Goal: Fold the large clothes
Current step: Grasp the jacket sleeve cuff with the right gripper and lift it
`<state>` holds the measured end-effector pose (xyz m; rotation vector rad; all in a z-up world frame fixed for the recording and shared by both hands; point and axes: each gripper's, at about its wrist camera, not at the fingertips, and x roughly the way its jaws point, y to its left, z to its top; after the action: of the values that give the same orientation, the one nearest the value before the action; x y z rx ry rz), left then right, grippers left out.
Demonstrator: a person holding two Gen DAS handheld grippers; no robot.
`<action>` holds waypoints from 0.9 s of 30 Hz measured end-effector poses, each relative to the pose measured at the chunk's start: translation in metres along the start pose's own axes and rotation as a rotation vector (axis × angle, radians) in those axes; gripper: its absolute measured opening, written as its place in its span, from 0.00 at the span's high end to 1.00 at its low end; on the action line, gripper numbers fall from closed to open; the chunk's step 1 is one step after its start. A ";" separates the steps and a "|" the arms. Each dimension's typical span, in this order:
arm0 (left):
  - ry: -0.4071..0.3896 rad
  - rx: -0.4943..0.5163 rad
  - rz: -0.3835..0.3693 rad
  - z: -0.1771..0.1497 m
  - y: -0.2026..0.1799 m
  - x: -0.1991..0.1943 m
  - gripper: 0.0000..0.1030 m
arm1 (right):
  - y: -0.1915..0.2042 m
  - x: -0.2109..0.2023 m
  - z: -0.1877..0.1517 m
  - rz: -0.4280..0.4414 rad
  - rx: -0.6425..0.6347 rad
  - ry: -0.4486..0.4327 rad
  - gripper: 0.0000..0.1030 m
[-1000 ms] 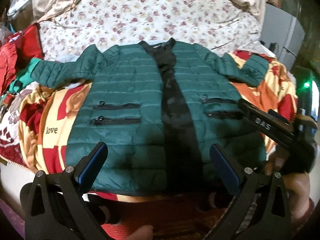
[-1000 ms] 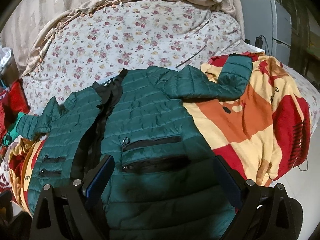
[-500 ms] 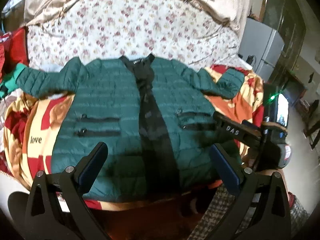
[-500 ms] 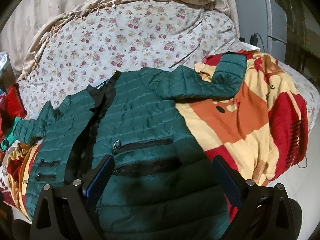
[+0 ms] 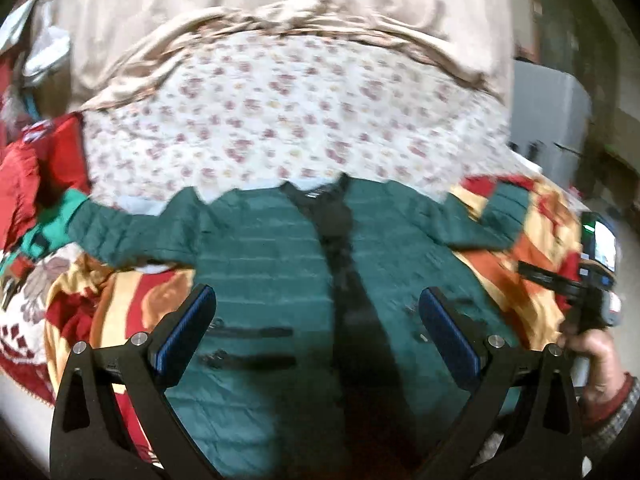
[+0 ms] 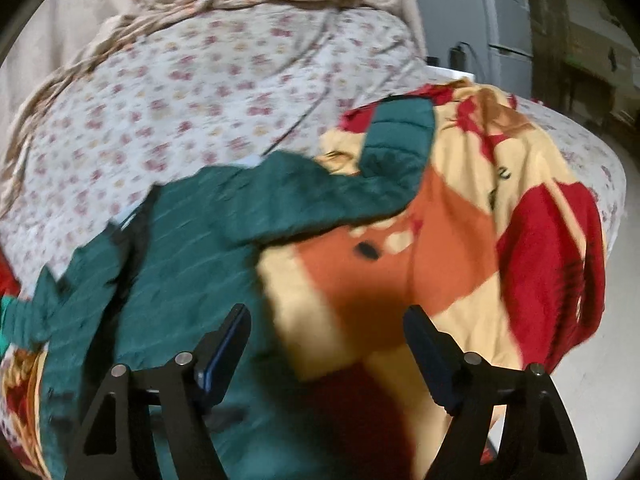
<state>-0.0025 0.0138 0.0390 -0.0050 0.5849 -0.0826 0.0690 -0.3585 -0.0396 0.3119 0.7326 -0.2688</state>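
A dark green quilted jacket (image 5: 264, 264) lies front up on the bed, open down the middle with black lining showing, both sleeves spread sideways. My left gripper (image 5: 318, 332) is open and empty above the jacket's lower front. My right gripper (image 6: 326, 344) is open and empty, over the blanket just right of the jacket (image 6: 192, 264). The jacket's right sleeve (image 6: 396, 140) bends upward on the blanket. The right gripper also shows at the right edge of the left wrist view (image 5: 560, 280), held in a hand.
A red, yellow and orange blanket (image 6: 460, 240) lies under the jacket. A floral bedsheet (image 5: 280, 120) covers the bed behind it, with beige fabric (image 5: 280, 12) further back. A red garment (image 5: 24, 184) lies at the left. A grey fridge (image 6: 476, 16) stands at the right.
Both grippers have tilted upward, so more of the bed's far side shows. The right gripper has swung right, from over the jacket's pockets to over the blanket. Both stay open.
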 end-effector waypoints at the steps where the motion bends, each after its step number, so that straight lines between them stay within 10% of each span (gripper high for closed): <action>1: 0.005 -0.025 0.017 0.001 0.004 0.005 0.01 | -0.007 0.006 0.008 -0.014 0.010 -0.004 0.25; 15: 0.152 -0.101 0.142 -0.029 0.020 0.071 0.01 | -0.116 0.119 0.126 -0.131 0.175 0.019 0.36; 27: 0.237 -0.076 0.165 -0.036 0.016 0.102 0.01 | -0.122 0.179 0.179 -0.153 0.154 0.013 0.35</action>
<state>0.0633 0.0221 -0.0474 -0.0206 0.8228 0.1007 0.2635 -0.5603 -0.0603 0.4048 0.7511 -0.4696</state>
